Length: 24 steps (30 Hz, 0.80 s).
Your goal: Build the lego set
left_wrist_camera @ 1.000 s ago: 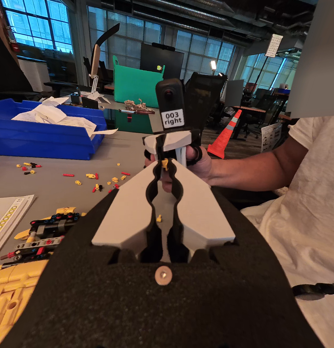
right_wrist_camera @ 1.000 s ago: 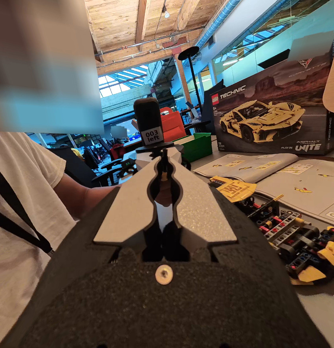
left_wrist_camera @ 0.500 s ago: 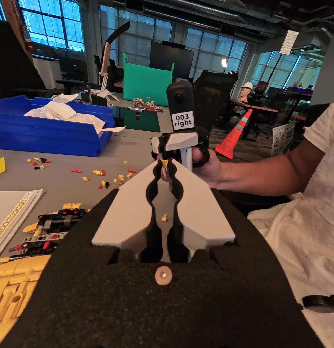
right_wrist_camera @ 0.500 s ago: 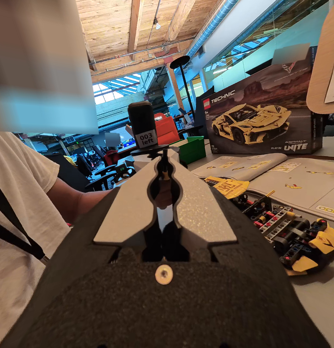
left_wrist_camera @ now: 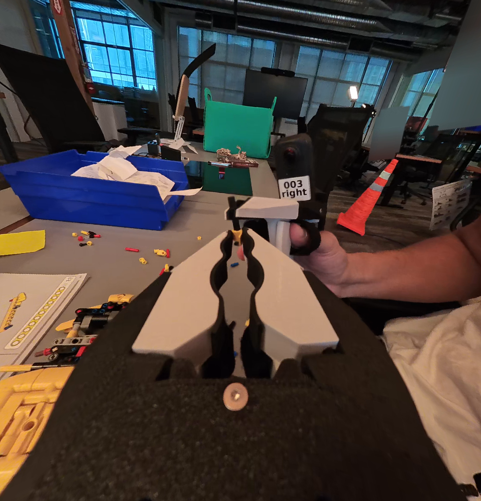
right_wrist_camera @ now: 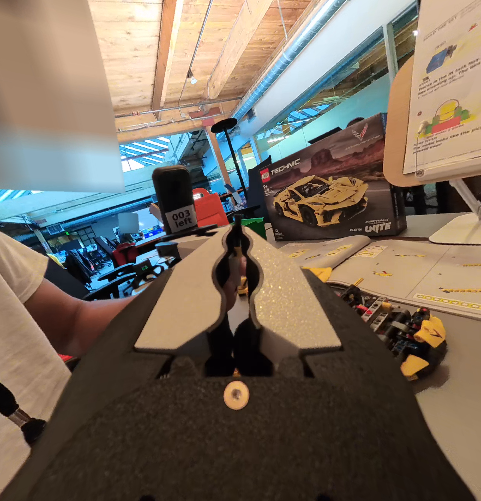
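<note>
My left gripper (left_wrist_camera: 236,238) is shut on a small yellow connector (left_wrist_camera: 236,234) held above the grey table (left_wrist_camera: 179,217). My right gripper (left_wrist_camera: 233,217) meets it tip to tip from the right, side-on in the left wrist view. In the right wrist view my right gripper (right_wrist_camera: 237,233) is shut on a thin black axle (right_wrist_camera: 237,226). The axle stands upright with the yellow connector (right_wrist_camera: 237,250) at its lower end. A hand (left_wrist_camera: 320,257) holds the right gripper.
A part-built black and yellow car chassis (right_wrist_camera: 396,320) lies by the open instruction booklet (right_wrist_camera: 412,265), with the set's box (right_wrist_camera: 331,200) behind. A blue bin (left_wrist_camera: 93,200) of papers, loose small pieces (left_wrist_camera: 141,252) and a yellow body panel (left_wrist_camera: 17,414) are to the left. My left and right fingertips are right by each other. My left tips are roughly 15 centimeters from the yellow body panel (left_wrist_camera: 17,414).
The right gripper has swung from facing the left one head-on to side-on, farther right. Both have shifted over the table. The black axle now shows above the tips.
</note>
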Motion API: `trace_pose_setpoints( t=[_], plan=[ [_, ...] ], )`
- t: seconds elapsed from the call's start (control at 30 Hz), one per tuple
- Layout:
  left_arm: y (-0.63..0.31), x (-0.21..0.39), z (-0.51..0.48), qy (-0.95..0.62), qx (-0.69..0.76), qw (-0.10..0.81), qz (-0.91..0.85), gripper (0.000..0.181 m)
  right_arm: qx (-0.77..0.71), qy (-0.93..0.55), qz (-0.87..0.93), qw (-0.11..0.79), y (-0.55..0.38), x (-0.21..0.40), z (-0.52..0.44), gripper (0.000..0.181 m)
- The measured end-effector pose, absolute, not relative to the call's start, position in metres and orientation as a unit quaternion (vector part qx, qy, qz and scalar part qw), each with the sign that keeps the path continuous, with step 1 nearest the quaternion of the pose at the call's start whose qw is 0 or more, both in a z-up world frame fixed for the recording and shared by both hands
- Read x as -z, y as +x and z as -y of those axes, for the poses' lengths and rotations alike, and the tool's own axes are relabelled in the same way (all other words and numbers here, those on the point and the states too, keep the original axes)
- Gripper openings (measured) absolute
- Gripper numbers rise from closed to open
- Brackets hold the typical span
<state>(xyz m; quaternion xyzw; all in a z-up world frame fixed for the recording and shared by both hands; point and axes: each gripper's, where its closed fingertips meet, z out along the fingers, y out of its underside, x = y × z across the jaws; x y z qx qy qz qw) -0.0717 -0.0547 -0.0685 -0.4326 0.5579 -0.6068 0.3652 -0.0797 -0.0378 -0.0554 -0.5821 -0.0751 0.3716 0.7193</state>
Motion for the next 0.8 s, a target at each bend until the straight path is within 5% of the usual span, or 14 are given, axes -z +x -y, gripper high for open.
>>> trace_pose_setpoints(
  t=[0.5, 0.8],
  plan=[
    [-0.0645, 0.0748, 0.0479, -0.454, 0.542, 0.427, -0.564, 0.006, -0.266, -0.606, 0.041, 0.749, -0.0733, 0.0628, 0.0332, 0.003],
    [-0.0682, 0.0712, 0.0518, -0.451, 0.584, 0.390, -0.551, 0.006, -0.281, -0.613, 0.074, 0.735, -0.0787, 0.0656, 0.0378, 0.003]
  ],
)
